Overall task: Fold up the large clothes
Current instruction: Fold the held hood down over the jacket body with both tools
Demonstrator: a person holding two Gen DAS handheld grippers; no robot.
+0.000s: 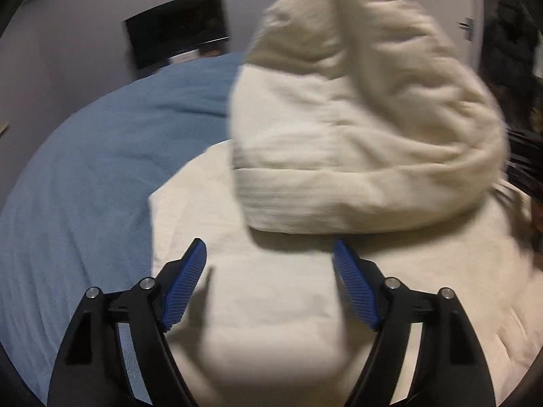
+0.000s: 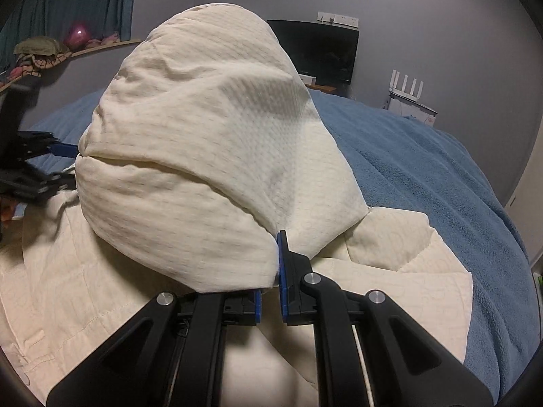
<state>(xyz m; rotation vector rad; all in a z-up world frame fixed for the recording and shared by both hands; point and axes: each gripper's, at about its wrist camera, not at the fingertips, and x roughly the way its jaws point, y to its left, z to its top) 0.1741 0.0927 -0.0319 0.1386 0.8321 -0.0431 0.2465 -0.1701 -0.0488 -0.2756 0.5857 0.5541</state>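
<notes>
Blue blanket (image 2: 424,169) under cream garment (image 2: 210,156)

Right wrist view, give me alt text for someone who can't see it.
The right gripper is shut on a raised fold of a cream garment lying on a blue blanket. A dark monitor stands behind.

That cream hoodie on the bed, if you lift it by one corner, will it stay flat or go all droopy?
Probably droopy: the cream hoodie already sags and wrinkles where the right gripper pinches it. It looks puffy and fairly light, since a small pinch holds it up. It likely won't slip much on the fuzzy blue blanket.
</notes>
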